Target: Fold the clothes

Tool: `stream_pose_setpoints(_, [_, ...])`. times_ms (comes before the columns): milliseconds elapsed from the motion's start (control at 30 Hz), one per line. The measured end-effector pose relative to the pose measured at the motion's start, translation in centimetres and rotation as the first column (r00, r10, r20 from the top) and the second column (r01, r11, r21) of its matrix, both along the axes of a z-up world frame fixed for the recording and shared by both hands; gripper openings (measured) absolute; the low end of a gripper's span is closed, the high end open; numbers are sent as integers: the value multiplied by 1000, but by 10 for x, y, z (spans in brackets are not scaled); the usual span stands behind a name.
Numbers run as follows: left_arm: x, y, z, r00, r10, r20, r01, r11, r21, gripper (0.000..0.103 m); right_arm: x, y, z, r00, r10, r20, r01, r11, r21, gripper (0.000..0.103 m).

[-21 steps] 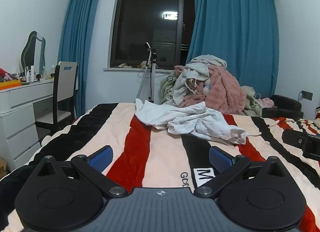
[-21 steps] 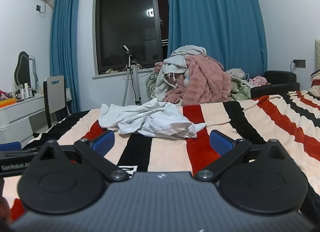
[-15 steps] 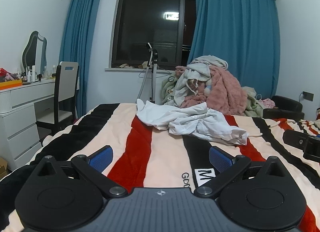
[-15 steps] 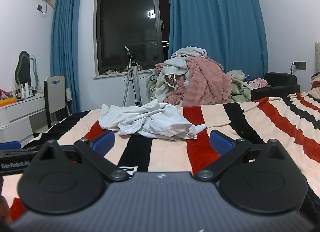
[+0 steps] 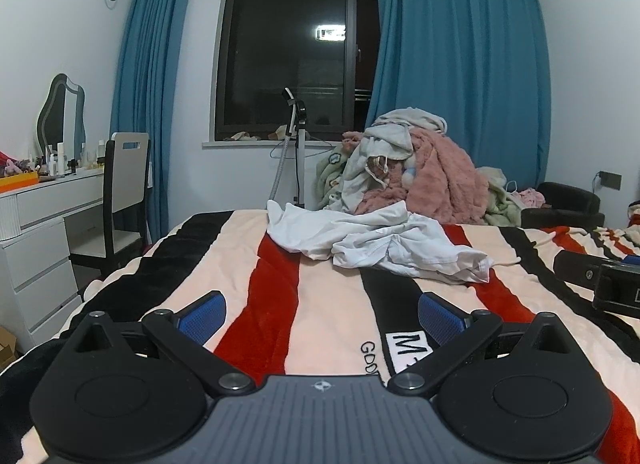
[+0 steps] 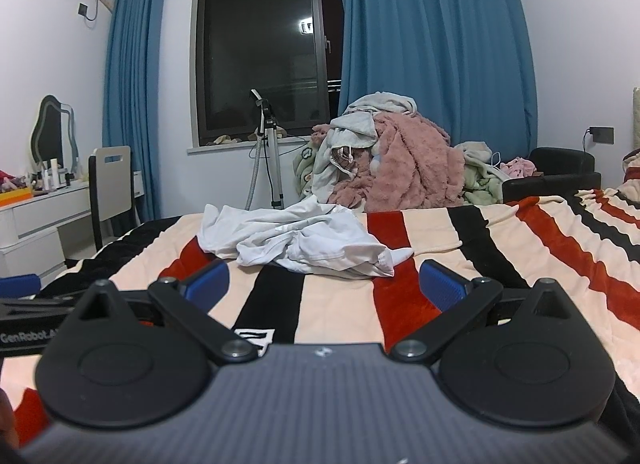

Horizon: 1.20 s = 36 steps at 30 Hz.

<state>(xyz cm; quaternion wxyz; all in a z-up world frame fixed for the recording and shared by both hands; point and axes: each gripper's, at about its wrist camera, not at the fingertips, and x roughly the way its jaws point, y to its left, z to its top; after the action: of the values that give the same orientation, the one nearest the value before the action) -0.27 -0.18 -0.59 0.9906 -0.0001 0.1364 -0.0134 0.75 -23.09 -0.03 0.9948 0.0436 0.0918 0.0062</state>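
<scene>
**Both grippers hover short of the shirt**

I see the bed's red, black and cream striped fleece blanket [image 5: 280,284] filling both views. A crumpled pale white cotton garment [image 5: 376,244] lies near its far edge, apart from both tools. My left gripper [image 5: 322,314] has its blue-padded fingers spread wide, holding nothing. My right gripper [image 6: 324,284] is likewise spread and empty.

The striped blanket [image 5: 332,304] shows "GDO" cut off beside a white patch lettered "M"; the left gripper [image 6: 24,316], seen from the right wrist, reads "GenRobot.A", cut off.
</scene>
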Motion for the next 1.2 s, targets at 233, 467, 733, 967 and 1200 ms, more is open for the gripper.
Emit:
stream_pose_setpoints(233, [3, 3, -3, 999, -15, -33, 14, 999, -38, 103, 1, 4, -1, 999, -34, -4, 34, 999, -19, 103])
stream_pose_setpoints(467, [11, 7, -5, 989, 142, 50, -142, 990, -6, 103, 12, -7, 14, 999, -37, 11, 36, 997, 68, 103])
stream_pose_setpoints(733, [78, -11, -8, 992, 85, -92, -82, 996, 34, 103, 47, -26, 58, 995, -8, 96, -2, 995, 100, 103])
stream_pose_setpoints(967, [202, -43, -31, 988, 31, -152, -10, 991, 132, 103, 85, -42, 3, 994, 62, -90, -42, 978, 206, 103])
stream_pose_setpoints(1200, [324, -69, -67, 975, -26, -222, 70, 979, 194, 103, 141, -57, -49, 982, 10, -187, 25, 982, 185, 103])
